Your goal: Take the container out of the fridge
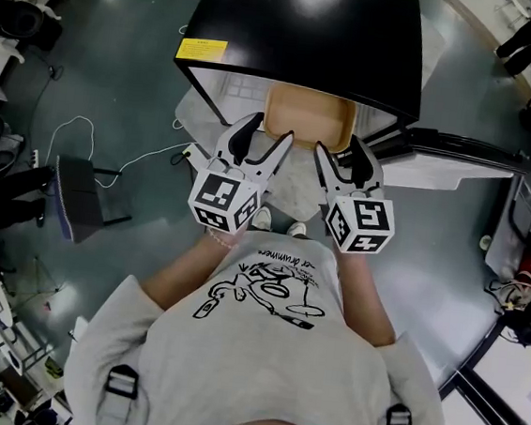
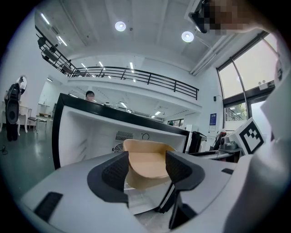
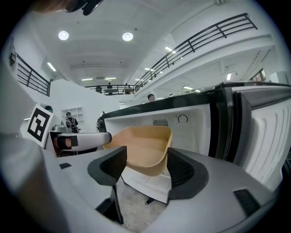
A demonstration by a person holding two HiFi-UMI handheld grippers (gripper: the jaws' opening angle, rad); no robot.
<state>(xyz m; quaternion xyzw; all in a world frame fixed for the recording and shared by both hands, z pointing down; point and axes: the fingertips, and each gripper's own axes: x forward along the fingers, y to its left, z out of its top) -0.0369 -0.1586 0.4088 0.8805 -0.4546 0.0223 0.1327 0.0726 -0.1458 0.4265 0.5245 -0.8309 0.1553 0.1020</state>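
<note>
Working the reach-in step here, not gripping anything yet. Looking at the tan container poking out of the open fridge front. Holding left claw and right claw just outside the fridge, both gaping wide, flanking the container's near corners. Probably needing to ease forward onto the rim, clamp, then drag straight back out.

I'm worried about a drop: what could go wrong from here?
Both the left gripper and right gripper have jaws apart at the container's near edge, so it seems unclamped. Jutting from the fridge, it could tip or slide out if nudged or gripped on one side only.
</note>
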